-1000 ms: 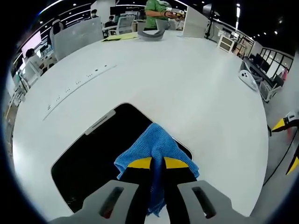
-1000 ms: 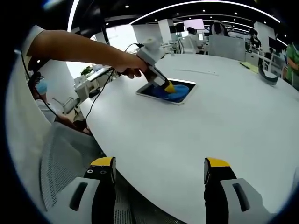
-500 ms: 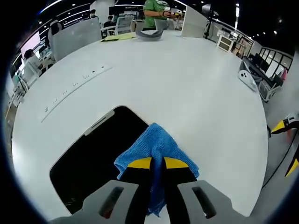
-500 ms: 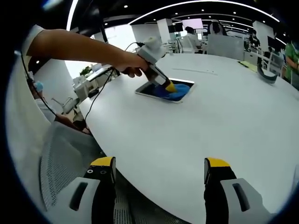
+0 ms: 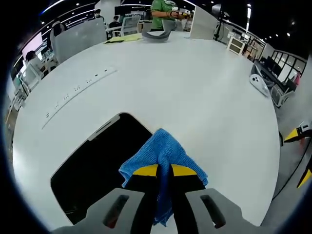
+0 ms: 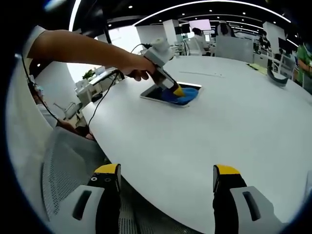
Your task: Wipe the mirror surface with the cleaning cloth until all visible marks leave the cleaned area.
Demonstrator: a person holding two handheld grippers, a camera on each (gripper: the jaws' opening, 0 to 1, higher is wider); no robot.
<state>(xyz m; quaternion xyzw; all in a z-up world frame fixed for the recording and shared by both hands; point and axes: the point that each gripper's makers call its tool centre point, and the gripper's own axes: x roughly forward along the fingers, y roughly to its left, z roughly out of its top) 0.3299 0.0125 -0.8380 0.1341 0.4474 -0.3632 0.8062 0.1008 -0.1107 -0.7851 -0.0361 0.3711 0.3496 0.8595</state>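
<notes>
Left hand-held gripper (image 5: 164,171) over white table (image 5: 195,92)

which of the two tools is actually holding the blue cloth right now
The left tool, the one over the mirror: its jaws are shut on the blue cloth. The right tool stands open with nothing between its jaws, back at the table's near edge.

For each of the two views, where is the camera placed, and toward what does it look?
Left gripper view: rides on the left tongs, looking down at the blue cloth on the dark mirror.
Right gripper view: rides on the open right tongs, facing across the white table toward the person's hand.
Shared: cloth, mirror, table.
</notes>
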